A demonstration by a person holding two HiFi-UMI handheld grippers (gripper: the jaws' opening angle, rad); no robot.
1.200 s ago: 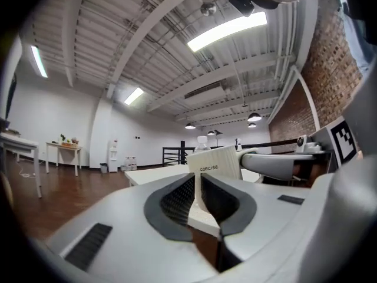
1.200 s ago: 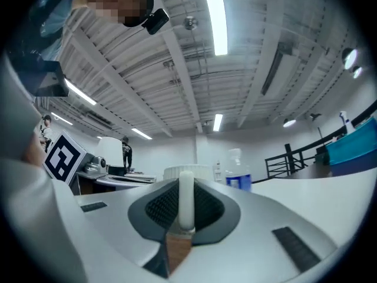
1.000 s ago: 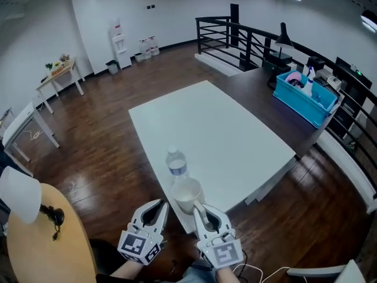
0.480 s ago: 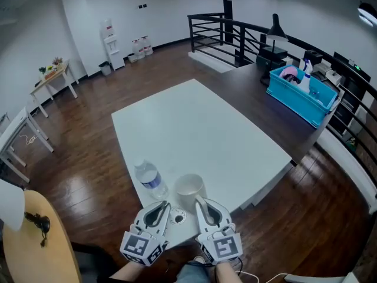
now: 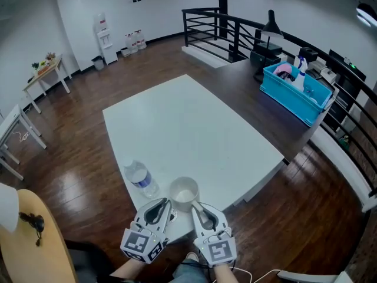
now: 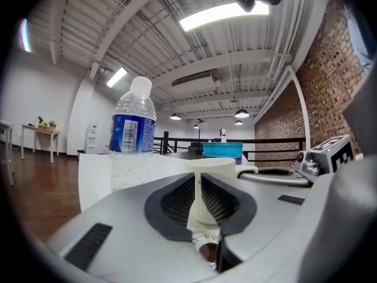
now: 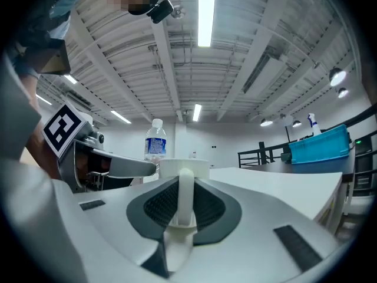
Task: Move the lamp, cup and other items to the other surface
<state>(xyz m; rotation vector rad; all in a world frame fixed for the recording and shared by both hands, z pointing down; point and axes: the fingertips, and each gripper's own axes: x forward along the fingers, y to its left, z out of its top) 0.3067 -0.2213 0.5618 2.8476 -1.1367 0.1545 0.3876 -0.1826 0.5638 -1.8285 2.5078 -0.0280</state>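
Observation:
A white cup stands on the white table near its front edge. My right gripper points level at it, and the cup's handle sits between its pads. Those jaws have just been opening a little, but no gap shows beside the handle. A clear water bottle with a blue label stands upright to the cup's left, free of both grippers. My left gripper is beside the right one, shut to a thin slit with nothing gripped. The left gripper view shows the bottle and the cup beyond its jaws.
A dark table at the back right bears a blue bin and a black lamp, with a black railing behind. A round wooden table with a white lamp shade is at the lower left.
Both grippers have come down and toward the table's front edge. The cup now rests on the table, and the bottle stands farther left of it than before.

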